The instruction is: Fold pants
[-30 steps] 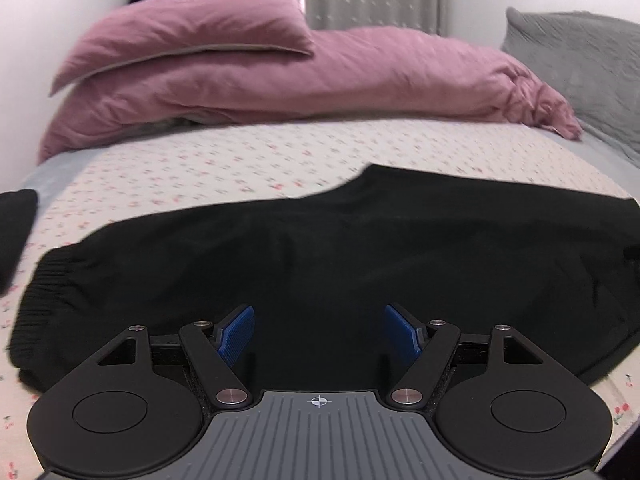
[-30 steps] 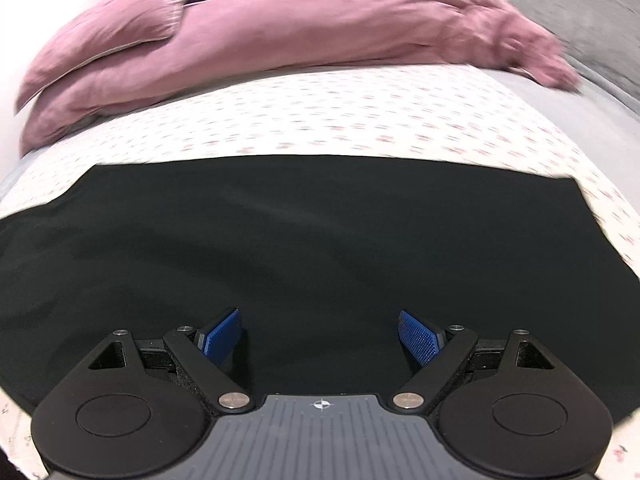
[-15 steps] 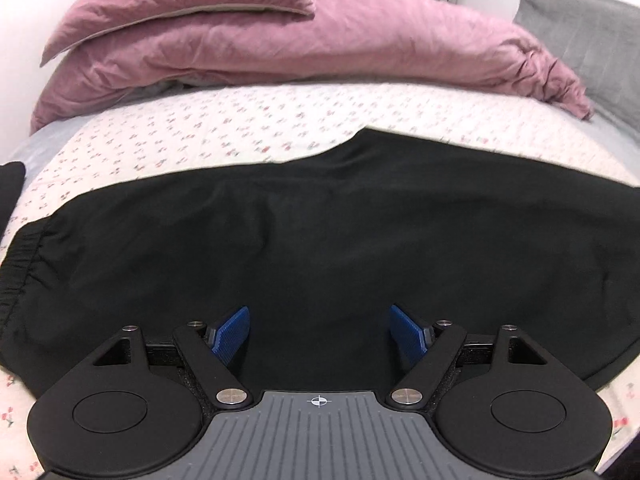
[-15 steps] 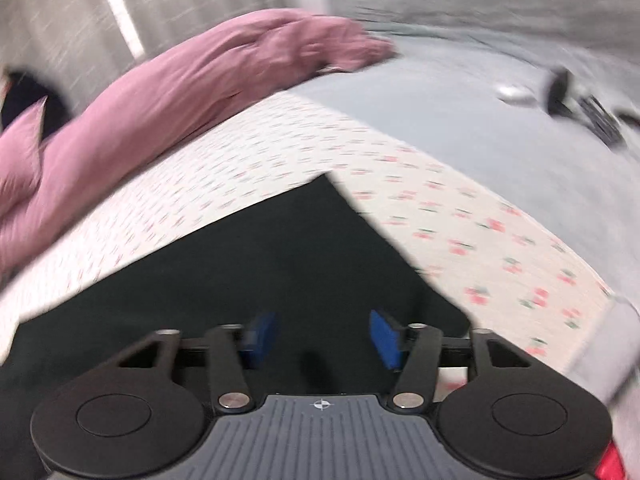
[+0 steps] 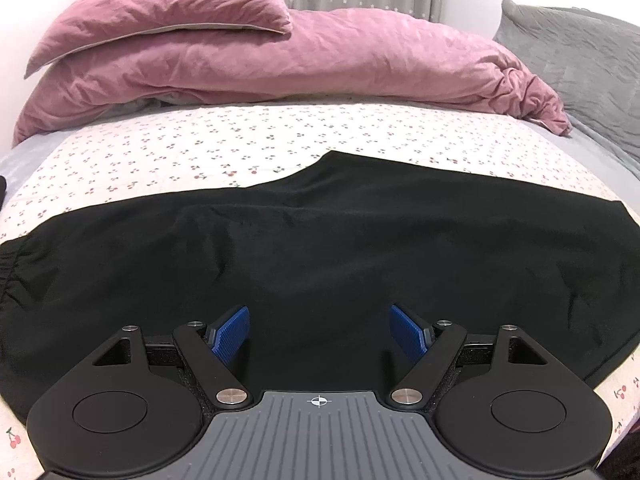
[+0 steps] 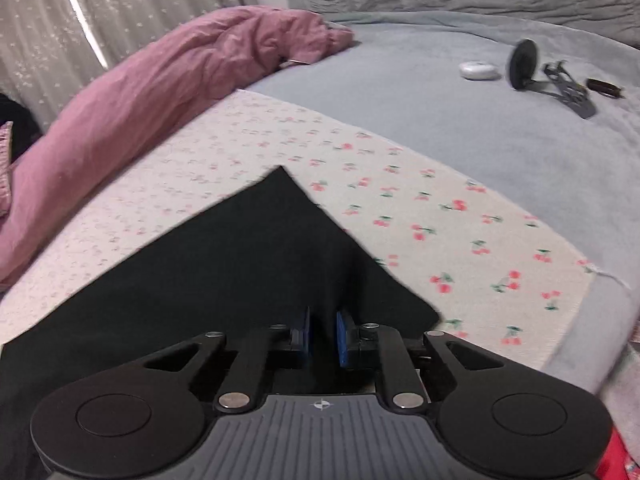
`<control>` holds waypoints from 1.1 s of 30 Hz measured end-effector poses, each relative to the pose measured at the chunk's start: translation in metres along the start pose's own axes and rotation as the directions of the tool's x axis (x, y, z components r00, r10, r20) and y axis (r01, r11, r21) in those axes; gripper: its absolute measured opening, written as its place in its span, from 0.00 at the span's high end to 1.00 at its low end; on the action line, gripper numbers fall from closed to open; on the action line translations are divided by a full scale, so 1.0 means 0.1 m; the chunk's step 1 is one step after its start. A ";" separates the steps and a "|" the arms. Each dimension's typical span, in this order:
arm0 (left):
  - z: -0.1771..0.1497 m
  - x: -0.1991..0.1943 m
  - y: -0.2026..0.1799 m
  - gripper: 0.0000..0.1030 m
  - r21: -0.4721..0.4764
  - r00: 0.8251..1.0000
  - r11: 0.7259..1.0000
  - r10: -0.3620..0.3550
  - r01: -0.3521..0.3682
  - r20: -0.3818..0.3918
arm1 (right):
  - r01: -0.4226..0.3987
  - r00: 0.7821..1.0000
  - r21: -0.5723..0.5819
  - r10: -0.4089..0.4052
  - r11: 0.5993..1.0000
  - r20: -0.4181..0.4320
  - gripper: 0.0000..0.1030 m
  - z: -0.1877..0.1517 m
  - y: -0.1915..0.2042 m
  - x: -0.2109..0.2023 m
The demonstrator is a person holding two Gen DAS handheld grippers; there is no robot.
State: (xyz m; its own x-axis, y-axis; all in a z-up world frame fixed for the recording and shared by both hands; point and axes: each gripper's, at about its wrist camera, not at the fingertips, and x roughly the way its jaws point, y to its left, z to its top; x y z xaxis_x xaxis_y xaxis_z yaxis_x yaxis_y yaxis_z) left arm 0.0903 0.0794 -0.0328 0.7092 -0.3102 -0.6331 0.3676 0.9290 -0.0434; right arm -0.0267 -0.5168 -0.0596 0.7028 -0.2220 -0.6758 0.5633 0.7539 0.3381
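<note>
Black pants (image 5: 320, 248) lie flat across a cherry-print sheet (image 5: 200, 152), folded lengthwise, with the elastic cuff at the far left edge. My left gripper (image 5: 320, 330) is open and empty, just above the near edge of the pants' middle. In the right wrist view the pants (image 6: 224, 264) end in a corner pointing away. My right gripper (image 6: 322, 334) is shut on the pants fabric near their right end; a fold of cloth rises between the blue pads (image 6: 342, 334).
A pink duvet (image 5: 304, 64) with a pink pillow (image 5: 168, 16) on top lies at the back. A grey blanket (image 6: 460, 112) to the right carries a white case (image 6: 478, 70), a black stand (image 6: 552, 80) and a dark band (image 6: 604, 87).
My right gripper swung to the pants' right end and closed from wide open onto the fabric. My left gripper stayed open and moved slightly closer over the pants.
</note>
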 end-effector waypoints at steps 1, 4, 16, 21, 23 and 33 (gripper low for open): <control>0.00 0.00 -0.01 0.24 0.003 1.000 1.000 -0.001 0.001 0.000 | -0.017 1.000 -0.015 0.017 1.000 0.014 0.85 0.01 0.05 -0.01; -0.01 0.01 -0.01 0.23 0.007 1.000 1.000 -0.003 0.003 -0.002 | -0.074 0.997 -0.045 0.076 0.996 0.032 0.80 0.03 0.18 0.02; -0.03 0.01 -0.05 0.23 0.013 1.000 1.000 -0.016 0.017 -0.005 | -0.227 0.972 -0.033 0.225 0.973 -0.062 0.59 0.01 0.30 0.24; -0.04 0.01 -0.10 0.23 0.035 0.999 0.999 -0.042 0.042 0.004 | -0.313 0.950 0.079 0.313 0.947 0.002 0.58 0.04 0.16 0.08; -0.04 0.01 -0.13 0.23 0.051 0.999 0.997 -0.052 0.051 0.004 | -0.300 0.954 0.107 0.297 0.948 0.041 0.58 0.05 0.11 0.05; -0.08 0.00 -0.36 0.24 0.112 0.989 0.983 -0.147 0.144 0.019 | -0.093 0.996 0.003 0.093 0.996 0.008 0.86 0.00 0.15 0.18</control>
State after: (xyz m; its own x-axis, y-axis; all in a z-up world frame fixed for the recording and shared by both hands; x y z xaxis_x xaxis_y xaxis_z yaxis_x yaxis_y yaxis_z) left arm 0.0723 0.0471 -0.0371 0.6589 -0.4471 -0.6049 0.5309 0.8461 -0.0471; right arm -0.0058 -0.5088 -0.0666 0.7556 -0.1554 -0.6363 0.4963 0.7698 0.4014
